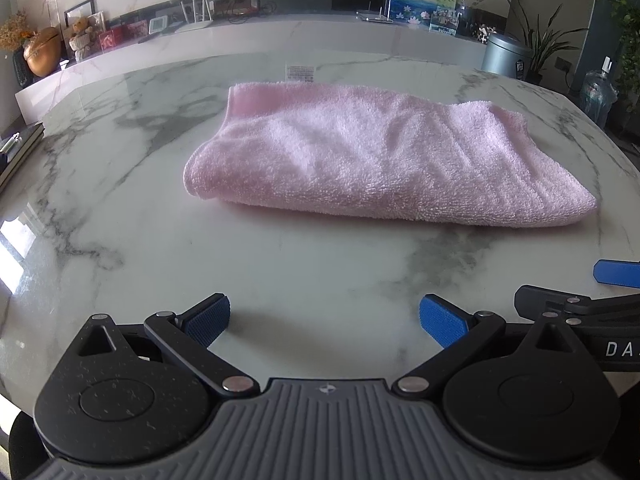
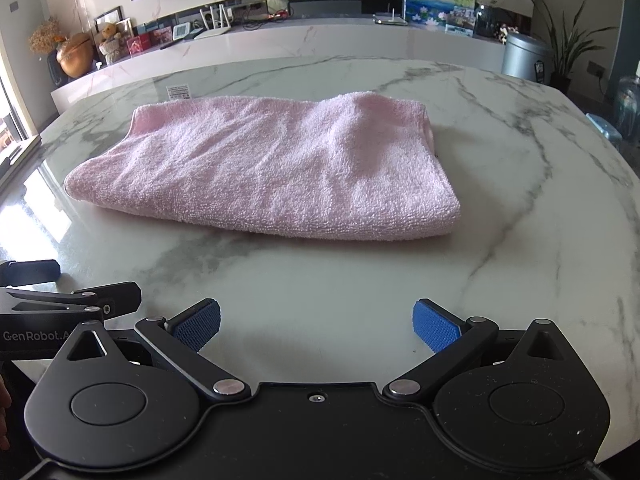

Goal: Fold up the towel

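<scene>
A pink towel lies folded in a thick rectangle on the white marble table; it also shows in the right wrist view. My left gripper is open and empty, near the table's front edge, short of the towel. My right gripper is open and empty, also short of the towel, beside the left one. The right gripper's blue finger shows at the right edge of the left wrist view. The left gripper's finger shows at the left edge of the right wrist view.
A white label sticks to the table behind the towel. A book stack lies at the table's left edge. Behind the table is a long shelf with ornaments, a grey bin, plants and a water bottle.
</scene>
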The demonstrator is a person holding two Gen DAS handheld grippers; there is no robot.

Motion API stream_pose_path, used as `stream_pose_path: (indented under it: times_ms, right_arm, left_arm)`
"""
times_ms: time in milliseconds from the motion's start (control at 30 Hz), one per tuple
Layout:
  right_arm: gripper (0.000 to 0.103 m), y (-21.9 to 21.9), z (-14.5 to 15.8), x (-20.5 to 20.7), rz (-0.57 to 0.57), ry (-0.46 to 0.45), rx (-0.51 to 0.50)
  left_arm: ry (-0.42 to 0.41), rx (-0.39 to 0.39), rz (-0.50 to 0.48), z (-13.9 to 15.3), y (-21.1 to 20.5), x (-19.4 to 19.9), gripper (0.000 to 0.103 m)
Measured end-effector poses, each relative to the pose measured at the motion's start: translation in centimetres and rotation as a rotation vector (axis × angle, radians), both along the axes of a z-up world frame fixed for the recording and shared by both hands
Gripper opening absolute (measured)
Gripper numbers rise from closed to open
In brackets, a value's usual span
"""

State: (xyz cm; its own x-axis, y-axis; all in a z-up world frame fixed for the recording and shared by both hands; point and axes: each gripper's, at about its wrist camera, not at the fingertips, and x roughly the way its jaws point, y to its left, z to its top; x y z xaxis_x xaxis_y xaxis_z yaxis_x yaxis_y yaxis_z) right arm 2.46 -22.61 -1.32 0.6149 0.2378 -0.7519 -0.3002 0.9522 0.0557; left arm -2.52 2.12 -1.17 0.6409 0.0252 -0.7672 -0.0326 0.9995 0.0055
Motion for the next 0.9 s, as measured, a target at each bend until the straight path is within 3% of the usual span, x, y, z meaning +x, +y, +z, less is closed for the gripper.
stream_pose_path:
  times_ms: [267,600,900]
  right_arm:
    - [0.103,0.47,-0.44,-0.13,0.014,-0.029,-0.047]
    - [0.103,0.49,-0.71,-0.54,0.004,-0.059,-0.036]
    - [0.103,0.48,-0.7,-0.55,-0.005,-0.06,-0.036]
  left_arm:
    - [-0.023,0.009,0.017,-0.16,0.06,-0.02,0.103]
    - [-0.069,0.011,0.018,-0.48,0.08,-0.59,0.103]
    - [-0.059,0.007,0.022,-0.35,0.13,-0.44,0.103]
